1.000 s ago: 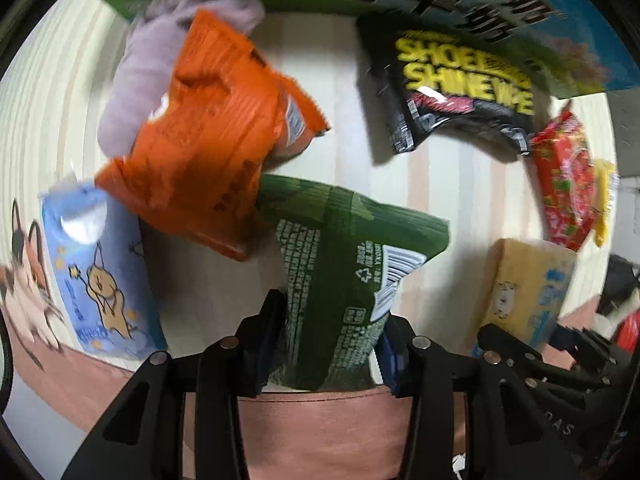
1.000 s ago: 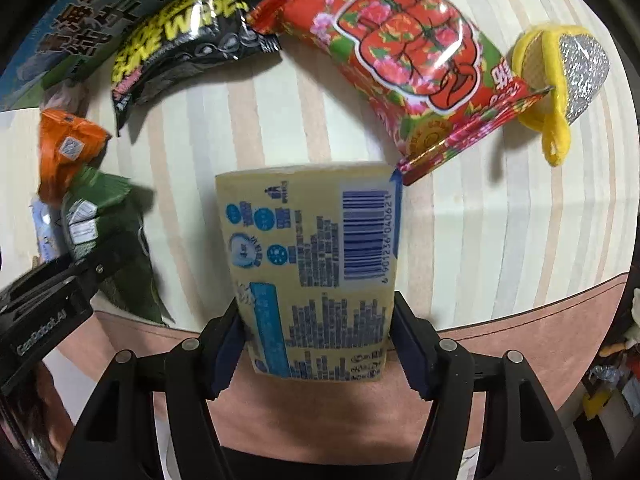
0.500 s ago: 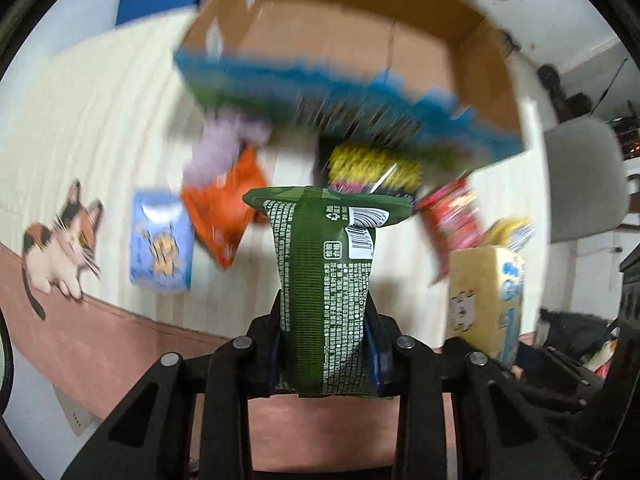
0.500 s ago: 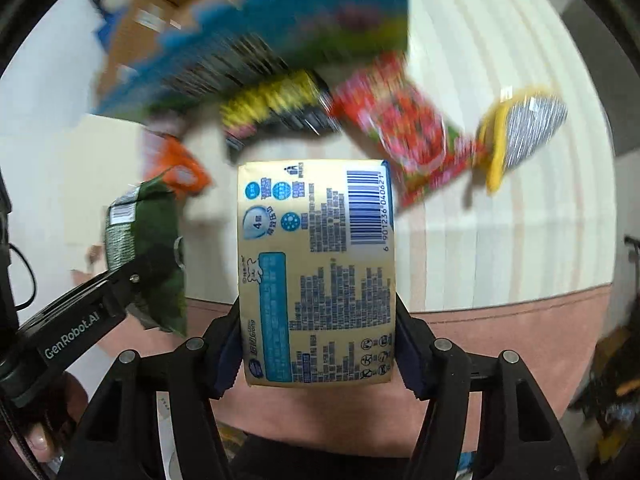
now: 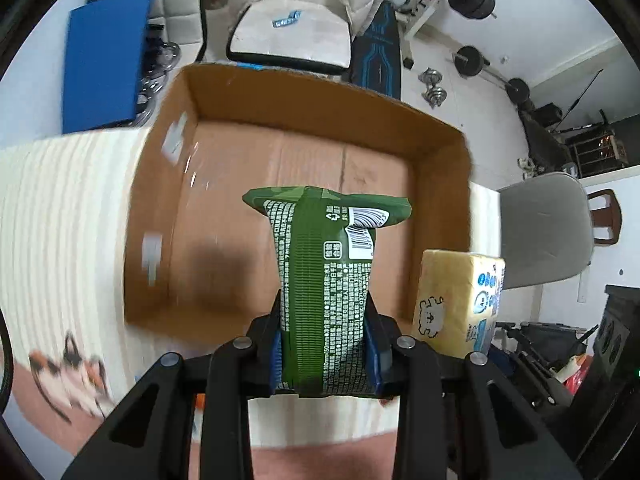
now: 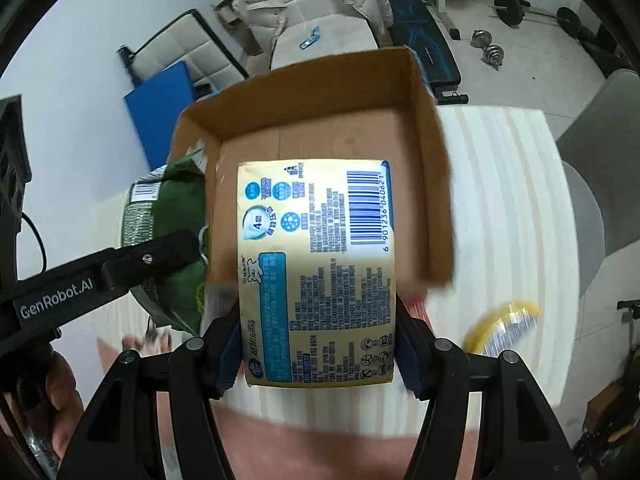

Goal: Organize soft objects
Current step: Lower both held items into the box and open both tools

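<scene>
Two packs hang over the open cardboard box (image 5: 440, 168) on our striped table (image 5: 60, 220): our left gripper (image 5: 325, 350) clamps the green packet (image 5: 324, 280), our right gripper (image 6: 318, 354) the yellow tissue pack (image 6: 320, 272).

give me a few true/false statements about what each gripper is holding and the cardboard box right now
1. The left gripper is shut on the green packet. True.
2. The right gripper is open with nothing in it. False: it is shut on the yellow tissue pack.
3. The cardboard box has several packets lying in it. False: its visible floor is bare.
4. The green packet is held above the box. True.
5. The yellow tissue pack shows a barcode. True.
</scene>
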Demonstrator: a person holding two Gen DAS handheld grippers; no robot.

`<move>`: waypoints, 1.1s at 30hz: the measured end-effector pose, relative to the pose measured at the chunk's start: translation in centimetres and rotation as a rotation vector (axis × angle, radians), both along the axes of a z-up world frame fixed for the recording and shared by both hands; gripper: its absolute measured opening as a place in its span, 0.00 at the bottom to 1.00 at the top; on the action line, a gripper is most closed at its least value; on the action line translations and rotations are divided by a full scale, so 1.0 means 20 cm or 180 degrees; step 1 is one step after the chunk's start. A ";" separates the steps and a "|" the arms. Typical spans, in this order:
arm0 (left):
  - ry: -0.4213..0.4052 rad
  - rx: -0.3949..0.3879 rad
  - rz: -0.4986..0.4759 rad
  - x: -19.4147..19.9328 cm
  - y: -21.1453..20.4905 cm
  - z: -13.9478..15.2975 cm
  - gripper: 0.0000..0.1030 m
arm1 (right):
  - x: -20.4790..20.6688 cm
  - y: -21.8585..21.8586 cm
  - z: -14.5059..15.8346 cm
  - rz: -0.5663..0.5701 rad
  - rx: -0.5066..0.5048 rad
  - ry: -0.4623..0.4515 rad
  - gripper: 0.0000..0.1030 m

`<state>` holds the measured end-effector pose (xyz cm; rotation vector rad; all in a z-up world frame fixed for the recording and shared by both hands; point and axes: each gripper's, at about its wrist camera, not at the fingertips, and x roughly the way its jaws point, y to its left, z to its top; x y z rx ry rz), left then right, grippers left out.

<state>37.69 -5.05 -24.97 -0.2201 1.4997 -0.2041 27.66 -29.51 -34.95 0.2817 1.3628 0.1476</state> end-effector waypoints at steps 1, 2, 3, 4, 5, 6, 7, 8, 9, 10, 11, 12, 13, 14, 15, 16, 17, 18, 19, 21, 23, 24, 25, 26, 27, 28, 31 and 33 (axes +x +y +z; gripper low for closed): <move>0.0037 0.0005 -0.0038 0.08 0.00 -0.05 0.28 | 0.11 0.02 -0.06 -0.0006 -0.0050 0.0004 0.64; 0.0058 0.0004 -0.0053 0.14 -0.03 -0.07 0.28 | 0.17 0.02 -0.12 -0.0014 -0.0100 0.0005 0.64; 0.0130 -0.0014 -0.0072 0.21 -0.03 -0.14 0.28 | 0.25 0.03 -0.16 -0.0022 -0.0147 0.0014 0.64; 0.0208 -0.0062 -0.0082 0.27 -0.03 -0.20 0.28 | 0.32 0.04 -0.21 -0.0032 -0.0186 0.0033 0.64; 0.0267 -0.0091 -0.0087 0.32 -0.03 -0.26 0.28 | 0.40 0.06 -0.24 -0.0055 -0.0218 0.0069 0.64; 0.0322 -0.0119 -0.0089 0.36 -0.04 -0.31 0.28 | 0.47 0.06 -0.29 -0.0066 -0.0238 0.0101 0.64; 0.0367 -0.0154 -0.0113 0.40 -0.05 -0.35 0.28 | 0.55 0.09 -0.26 -0.0073 -0.0252 0.0127 0.64; 0.0379 -0.0170 -0.0124 0.42 -0.06 -0.38 0.28 | 0.62 0.10 -0.29 -0.0092 -0.0272 0.0159 0.64; 0.0393 -0.0171 -0.0138 0.45 -0.07 -0.41 0.28 | 0.67 0.09 -0.33 -0.0103 -0.0283 0.0187 0.64; 0.0420 -0.0188 -0.0185 0.48 -0.08 -0.45 0.28 | 0.71 0.08 -0.38 -0.0121 -0.0294 0.0206 0.64; 0.0440 -0.0198 -0.0208 0.49 -0.10 -0.46 0.28 | 0.74 0.12 -0.36 -0.0126 -0.0304 0.0223 0.64; 0.0459 -0.0197 -0.0243 0.50 -0.11 -0.48 0.28 | 0.74 0.16 -0.35 -0.0130 -0.0310 0.0242 0.64; 0.0463 -0.0203 -0.0271 0.51 -0.13 -0.49 0.28 | 0.77 0.15 -0.38 -0.0142 -0.0310 0.0258 0.64; 0.0464 -0.0190 -0.0315 0.52 -0.15 -0.50 0.28 | 0.78 0.16 -0.38 -0.0146 -0.0323 0.0268 0.64; 0.0459 -0.0180 -0.0359 0.52 -0.17 -0.51 0.28 | 0.78 0.17 -0.38 -0.0143 -0.0343 0.0280 0.64; 0.0457 -0.0170 -0.0393 0.52 -0.19 -0.51 0.29 | 0.80 0.16 -0.40 -0.0138 -0.0379 0.0292 0.64; 0.0454 -0.0156 -0.0424 0.52 -0.20 -0.51 0.29 | 0.77 0.18 -0.39 -0.0133 -0.0406 0.0292 0.64; 0.0447 -0.0130 -0.0439 0.53 -0.21 -0.52 0.29 | 0.77 0.18 -0.40 -0.0128 -0.0432 0.0296 0.64; 0.0436 -0.0080 -0.0430 0.53 -0.21 -0.52 0.30 | 0.77 0.19 -0.40 -0.0129 -0.0448 0.0302 0.64; 0.0413 0.0028 -0.0436 0.53 -0.22 -0.51 0.30 | 0.76 0.17 -0.41 -0.0148 -0.0437 0.0335 0.65; 0.0381 0.0097 -0.0500 0.52 -0.24 -0.48 0.36 | 0.73 0.20 -0.40 -0.0136 -0.0476 0.0345 0.66; 0.0340 0.0136 -0.0525 0.51 -0.24 -0.46 0.40 | 0.72 0.19 -0.40 -0.0135 -0.0498 0.0340 0.70; 0.0304 0.0168 -0.0538 0.50 -0.24 -0.44 0.53 | 0.72 0.18 -0.39 -0.0147 -0.0516 0.0333 0.73; 0.0259 0.0215 -0.0536 0.49 -0.23 -0.42 0.67 | 0.69 0.17 -0.38 -0.0152 -0.0518 0.0328 0.76; 0.0205 0.0247 -0.0530 0.47 -0.22 -0.40 0.74 | 0.68 0.16 -0.38 -0.0143 -0.0490 0.0331 0.78; 0.0172 0.0257 -0.0518 0.45 -0.21 -0.38 0.84 | 0.66 0.16 -0.37 -0.0138 -0.0482 0.0355 0.78; 0.0089 0.0261 -0.0465 0.40 -0.16 -0.31 0.93 | 0.60 0.17 -0.31 -0.0107 -0.0534 0.0317 0.89; 0.0005 0.0314 -0.0444 0.34 -0.13 -0.26 0.95 | 0.57 0.19 -0.26 -0.0103 -0.0610 0.0297 1.00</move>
